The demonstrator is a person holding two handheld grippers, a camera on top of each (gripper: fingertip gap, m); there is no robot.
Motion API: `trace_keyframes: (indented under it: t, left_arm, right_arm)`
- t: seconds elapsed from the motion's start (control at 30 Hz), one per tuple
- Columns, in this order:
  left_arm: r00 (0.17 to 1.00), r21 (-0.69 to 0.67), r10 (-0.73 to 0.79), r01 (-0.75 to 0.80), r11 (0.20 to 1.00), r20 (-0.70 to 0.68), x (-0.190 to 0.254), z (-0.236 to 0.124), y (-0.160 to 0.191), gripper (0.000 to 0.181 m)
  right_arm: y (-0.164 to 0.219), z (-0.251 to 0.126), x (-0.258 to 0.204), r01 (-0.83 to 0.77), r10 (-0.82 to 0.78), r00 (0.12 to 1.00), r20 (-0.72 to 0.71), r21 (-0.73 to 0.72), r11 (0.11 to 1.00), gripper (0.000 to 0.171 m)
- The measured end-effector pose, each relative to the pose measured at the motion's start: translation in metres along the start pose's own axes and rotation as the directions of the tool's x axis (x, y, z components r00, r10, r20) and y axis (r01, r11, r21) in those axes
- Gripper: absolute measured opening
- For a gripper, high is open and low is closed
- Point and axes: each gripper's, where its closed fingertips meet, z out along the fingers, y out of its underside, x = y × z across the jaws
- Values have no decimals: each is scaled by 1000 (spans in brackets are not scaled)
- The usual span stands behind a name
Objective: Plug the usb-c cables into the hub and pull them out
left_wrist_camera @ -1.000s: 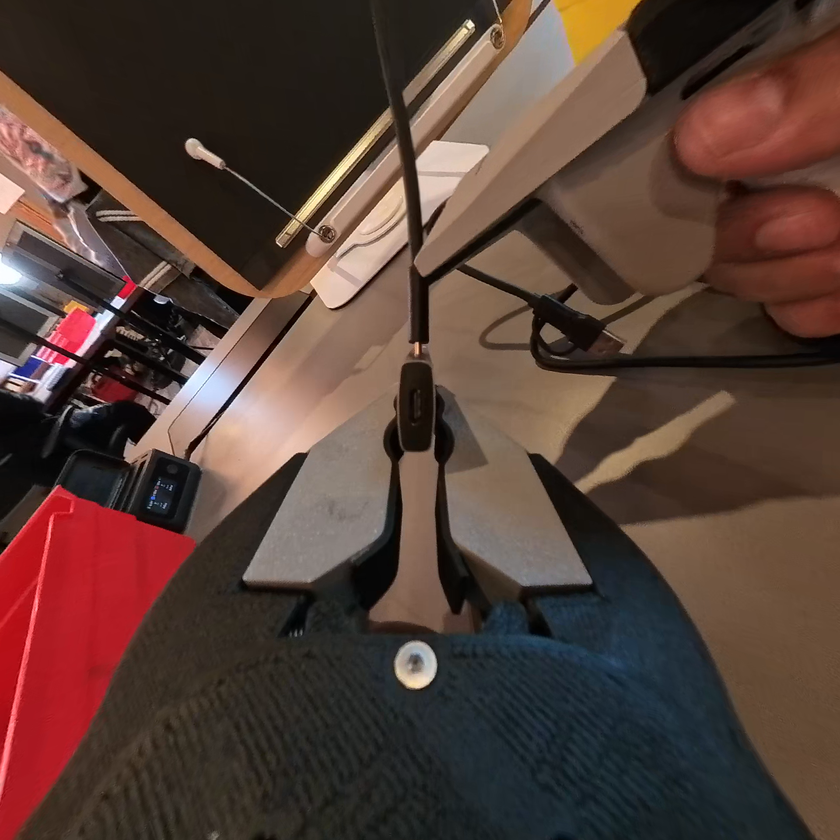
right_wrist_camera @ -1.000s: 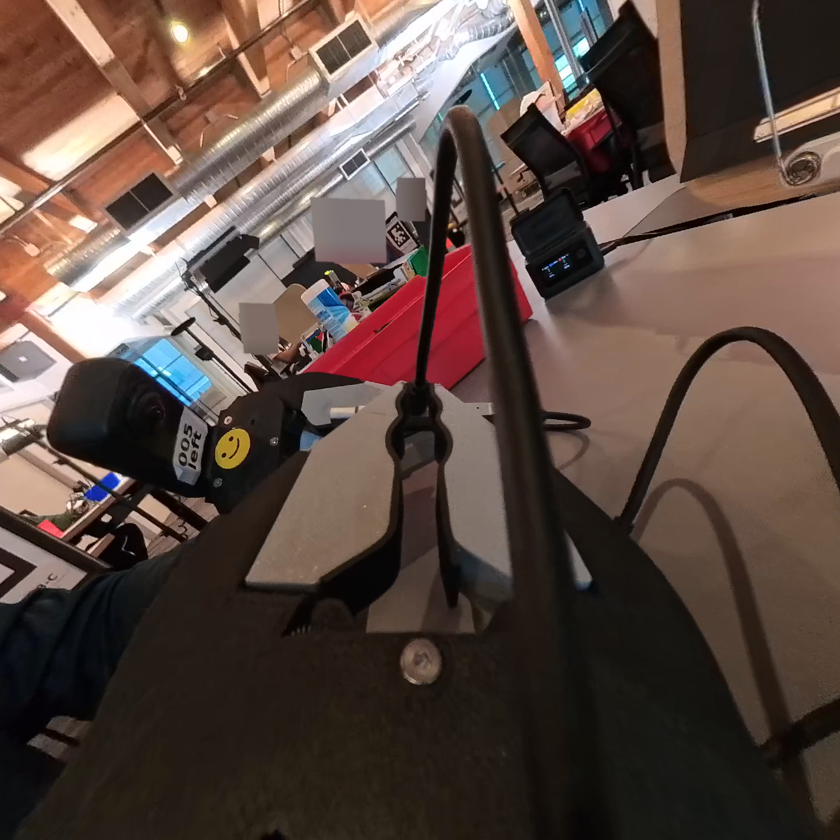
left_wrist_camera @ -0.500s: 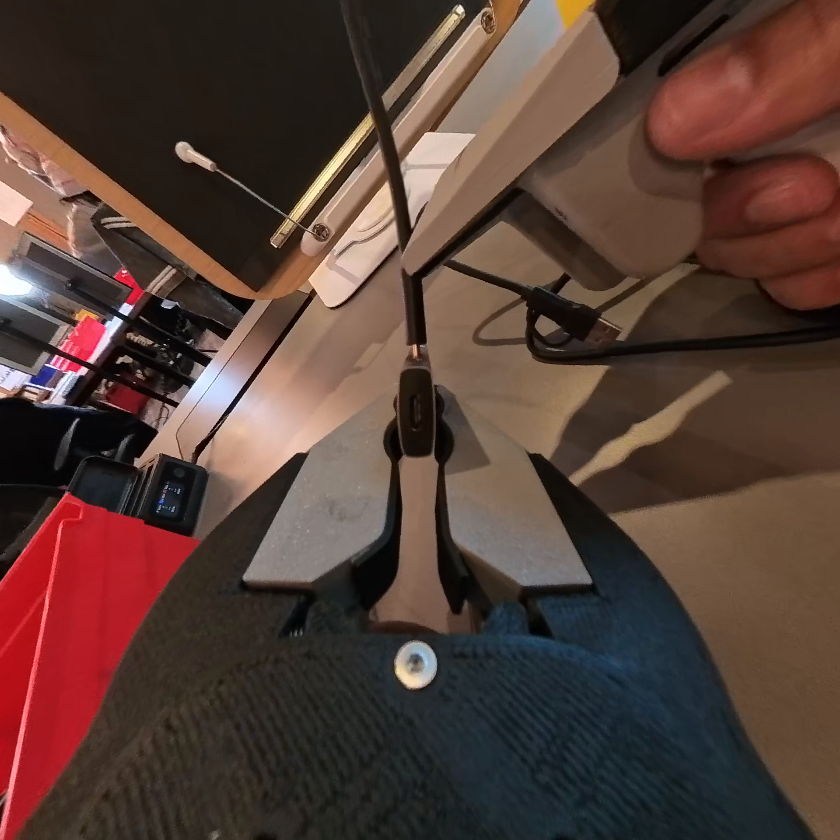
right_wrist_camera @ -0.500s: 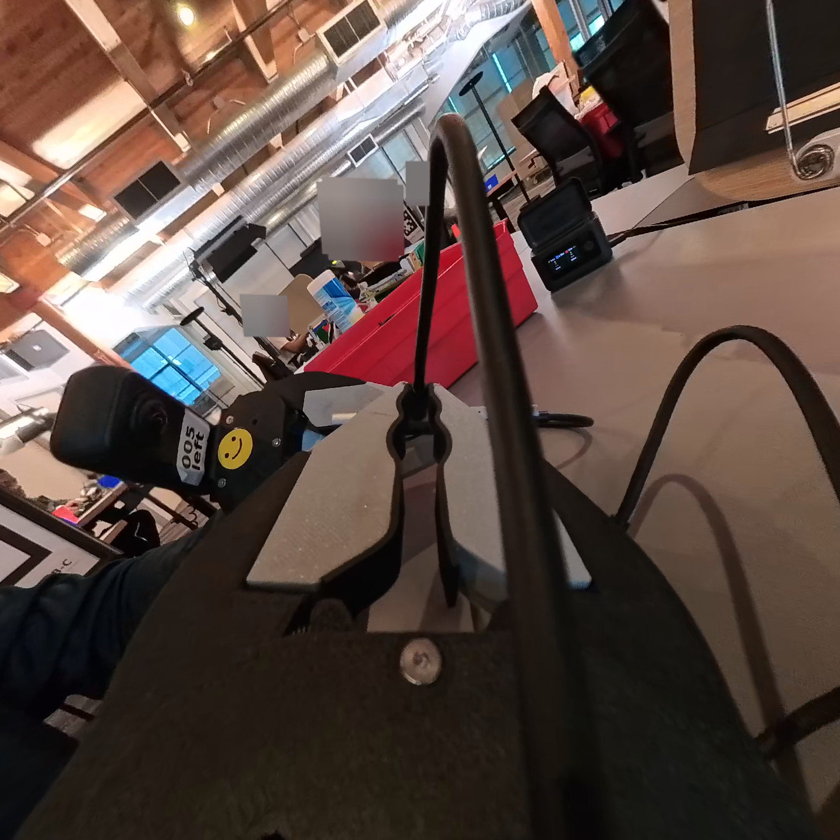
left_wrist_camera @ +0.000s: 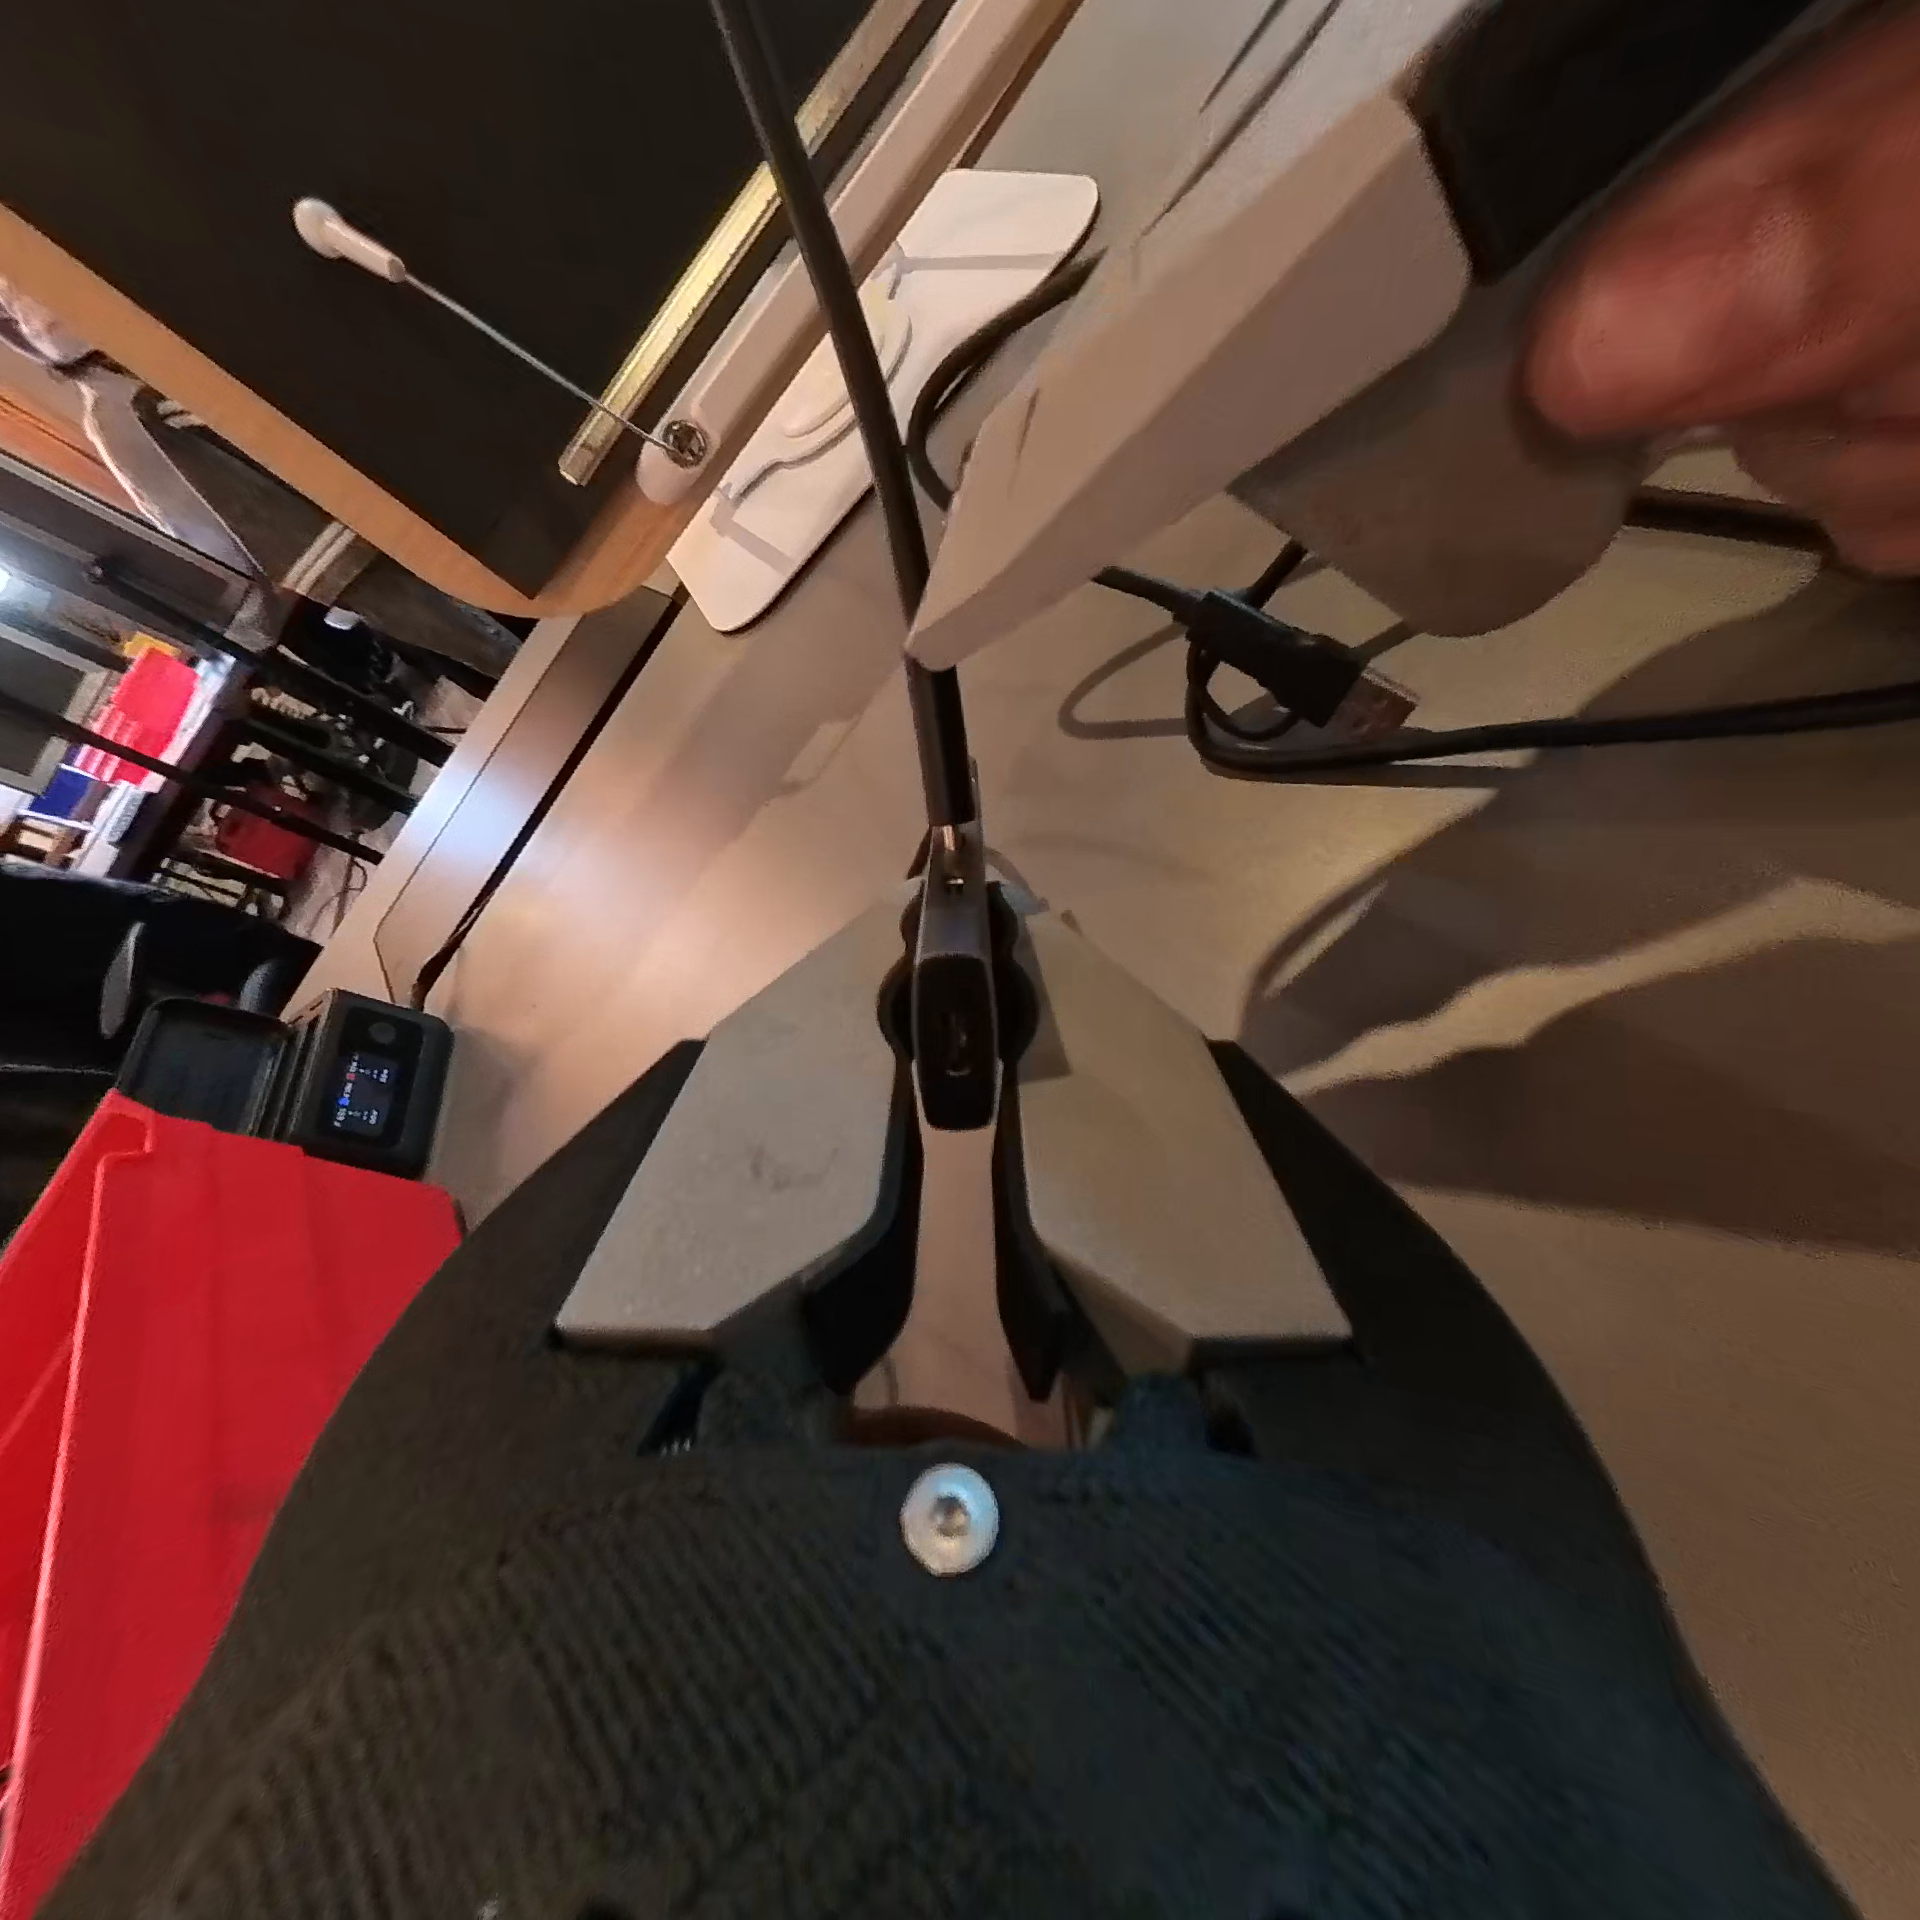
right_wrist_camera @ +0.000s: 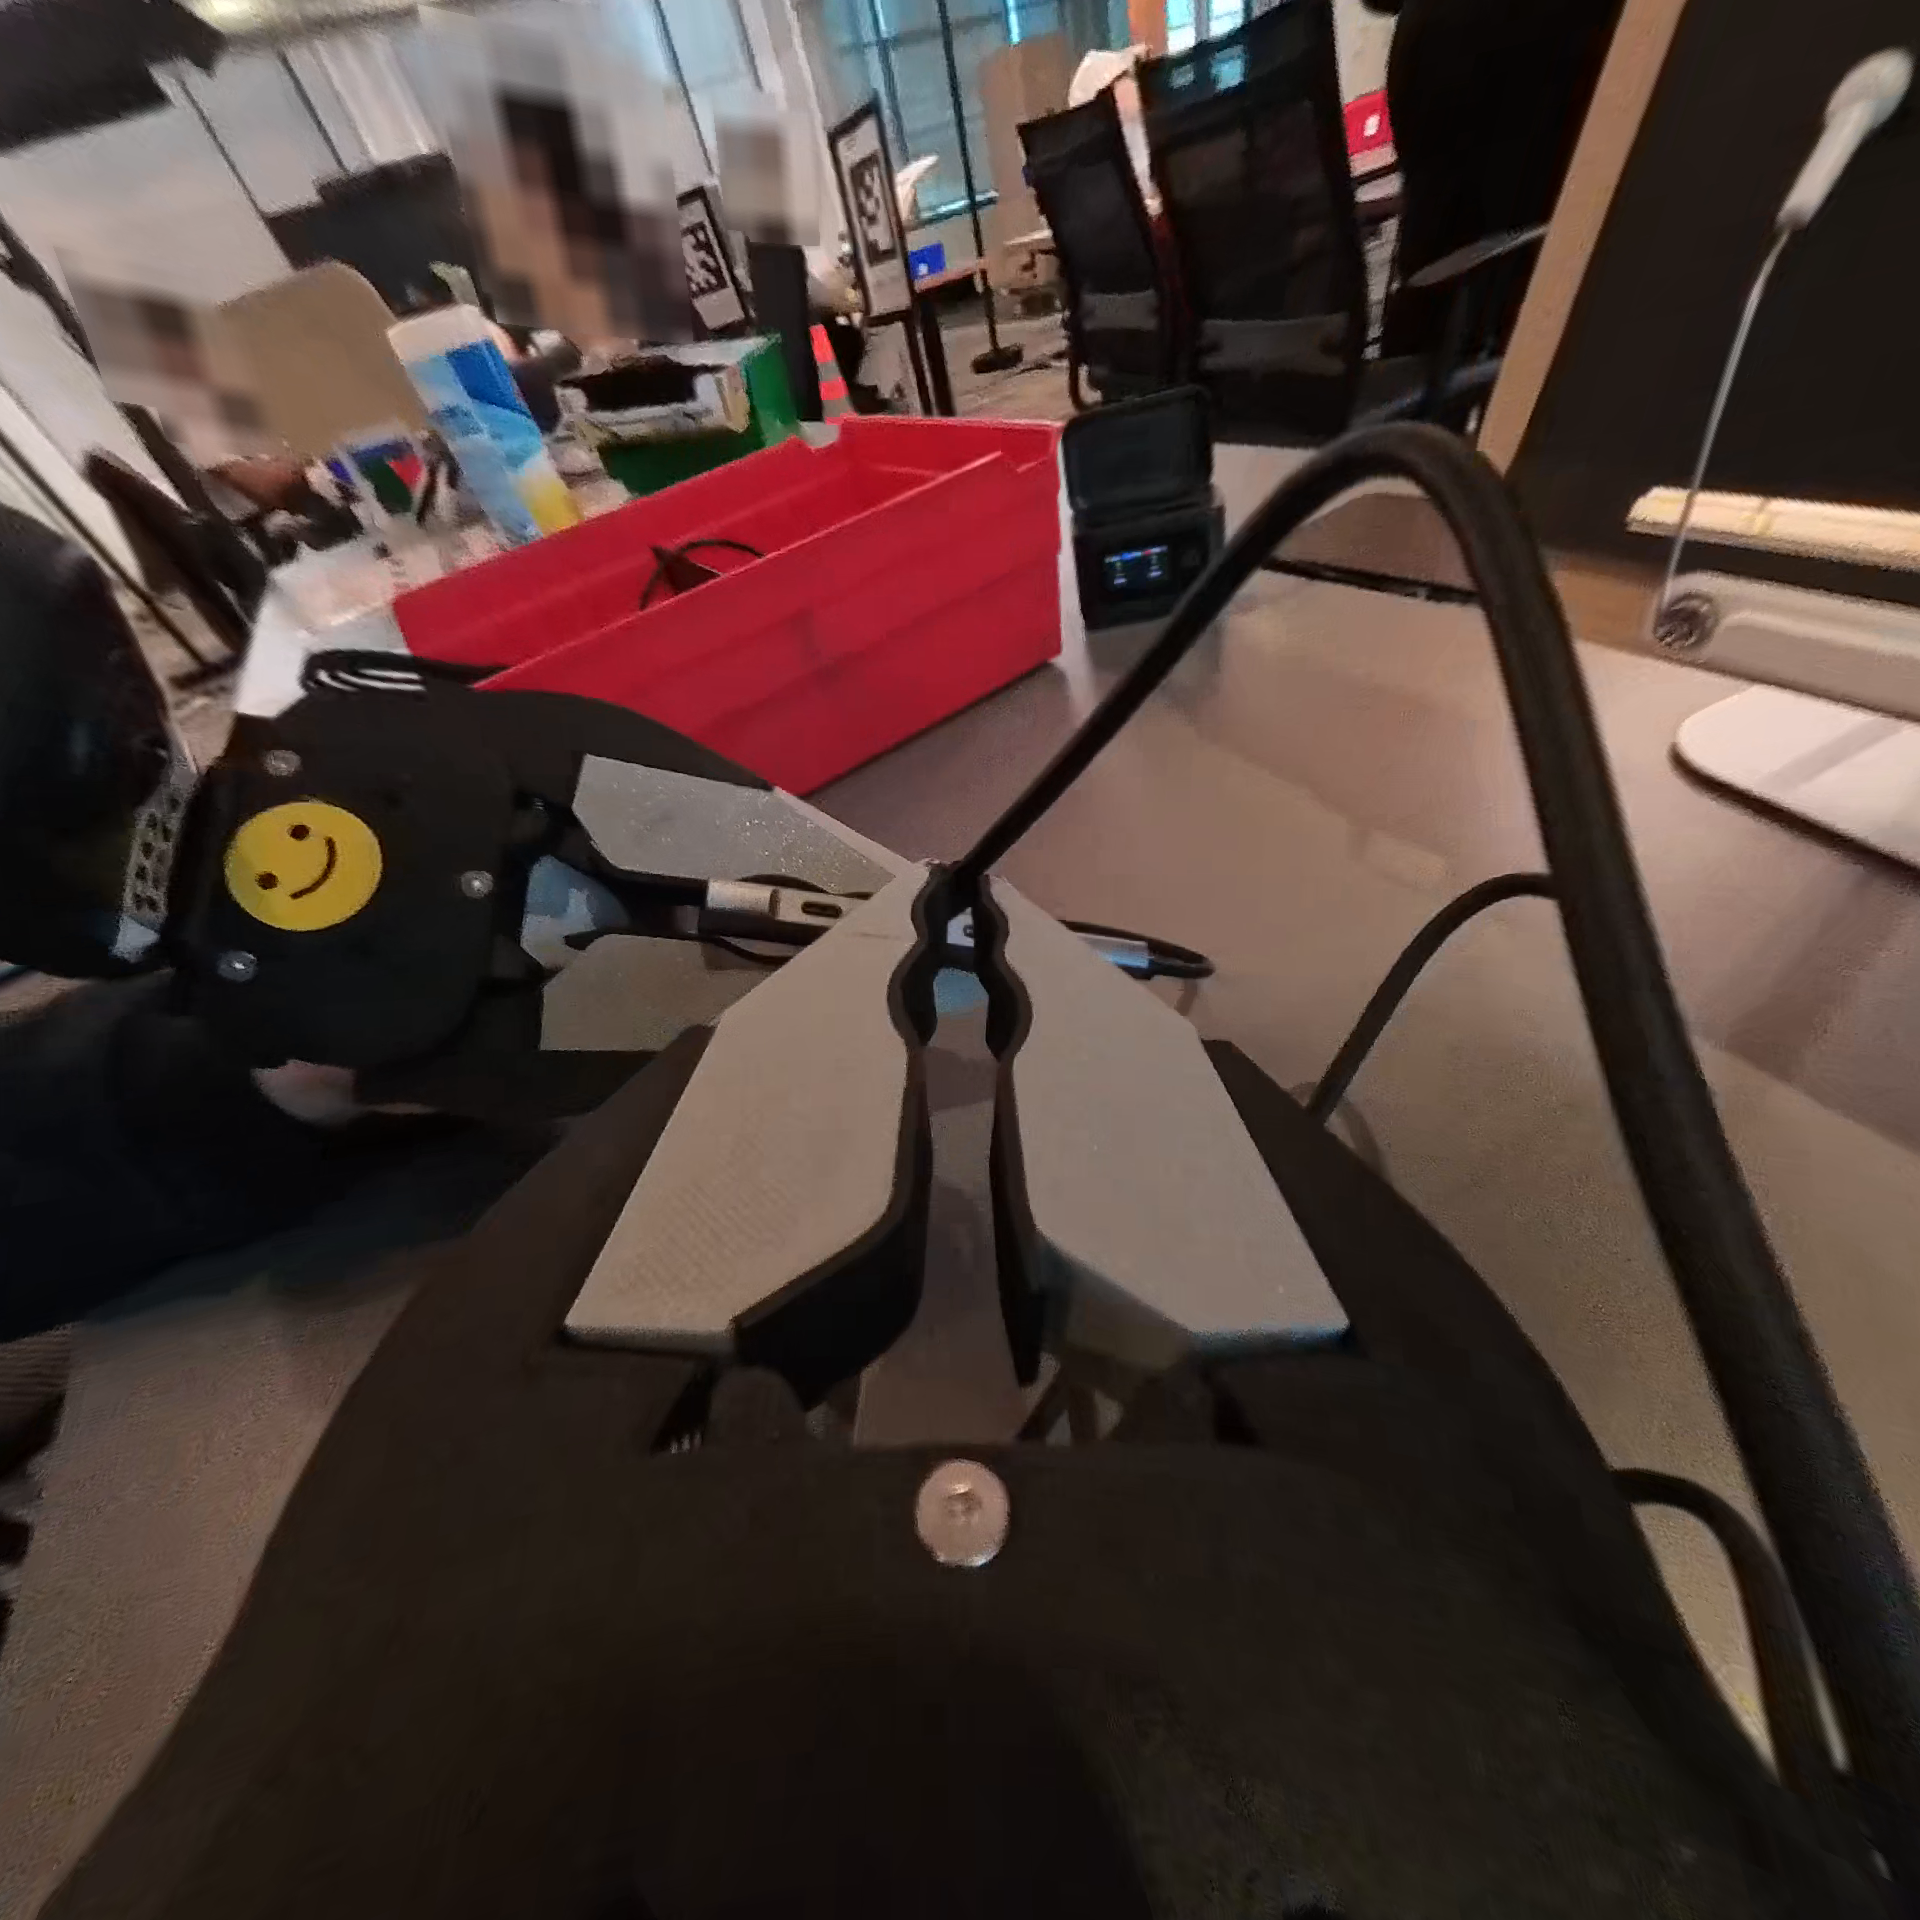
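- Red bin [right_wrist_camera: 790,623]: sitting on the table [right_wrist_camera: 1351,831], left.
- Left gripper [left_wrist_camera: 956,935]: fingers clamping the hub [left_wrist_camera: 954,1023], held above the table.
- Right gripper [right_wrist_camera: 956,925]: fingers pinching the cable [right_wrist_camera: 1091,748] next to the hub.

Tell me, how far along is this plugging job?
Done: nothing I can confirm. In hand: the left gripper clamps the hub, and the right gripper pinches a cable whose plug meets the hub's end; whether it is seated is unclear. Left: pulling it out, and a second cable lies loose on the table.
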Motion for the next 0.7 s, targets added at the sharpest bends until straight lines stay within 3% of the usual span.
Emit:
trace_keyframes:
  t: [0.17,0.43,0.57,0.7]
  left_arm:
    - [1000,-1,-6,6,1000,10,-2,-2,-3,4]
    - [1000,-7,-19,19,1000,3,1,0,-5,3]
    - [1000,-15,-23,23,1000,-2,2,1,-4,3]
    - [999,-4,-33,33,999,4,1,-1,-8,3]
  right_arm:
    - [-2,-1,-1,1,-1,1000,-9,8,1000,3]
    - [-1,-3,-6,116,-119,991,-68,-40,992,3]
    - [0,-2,-4,272,-286,944,-163,-101,957,2]
    - [-4,-4,-6,275,-285,944,-165,-81,958,1]
